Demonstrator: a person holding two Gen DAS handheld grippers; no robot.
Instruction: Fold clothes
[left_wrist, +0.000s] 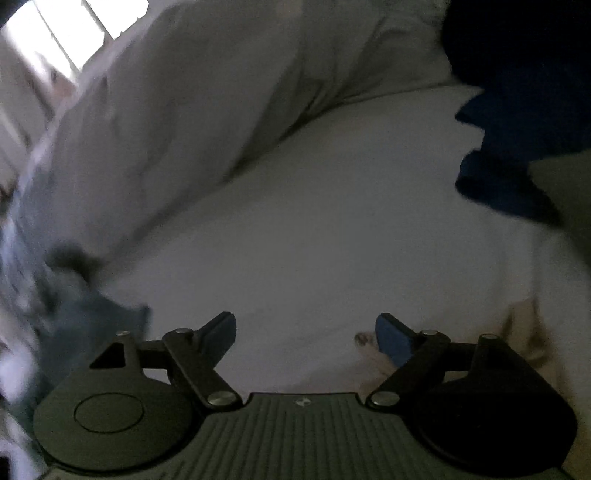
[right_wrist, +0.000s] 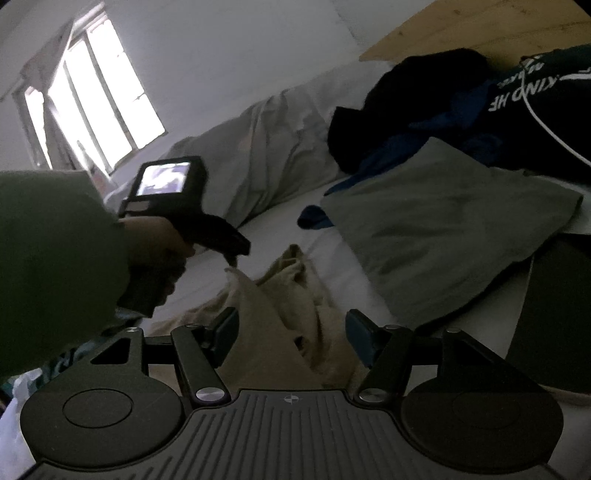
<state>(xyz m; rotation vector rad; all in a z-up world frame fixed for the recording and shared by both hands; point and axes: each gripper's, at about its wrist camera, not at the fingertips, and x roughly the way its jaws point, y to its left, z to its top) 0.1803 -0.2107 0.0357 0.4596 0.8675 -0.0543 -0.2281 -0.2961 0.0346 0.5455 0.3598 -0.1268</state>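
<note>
Setting: a dim room with a bright window (right_wrist: 99, 96), and a bed under a white sheet (left_wrist: 314, 229) where I work.

Item, my left gripper (left_wrist: 306, 332): jaws spread wide over bare sheet, nothing between them; a bit of beige cloth lies just beside the right-hand pad. The right wrist view shows my hand (right_wrist: 159, 240) and green sleeve (right_wrist: 55, 251) carrying it.

Item, my right gripper (right_wrist: 291, 330): jaws apart, with the crumpled beige garment (right_wrist: 280, 295) lying between the pads (I cannot tell whether they press on it).

Item, grey-green garment (right_wrist: 443, 225): spread flat on the sheet just beyond and to the right of the beige one.

Item, dark heap (right_wrist: 424, 110): black and blue clothes piled behind it, one with white lettering.

Item, rumpled pale duvet (right_wrist: 266, 155): bunched along the far side beneath the window.

Item, wooden headboard (right_wrist: 480, 33): upper right.
</note>
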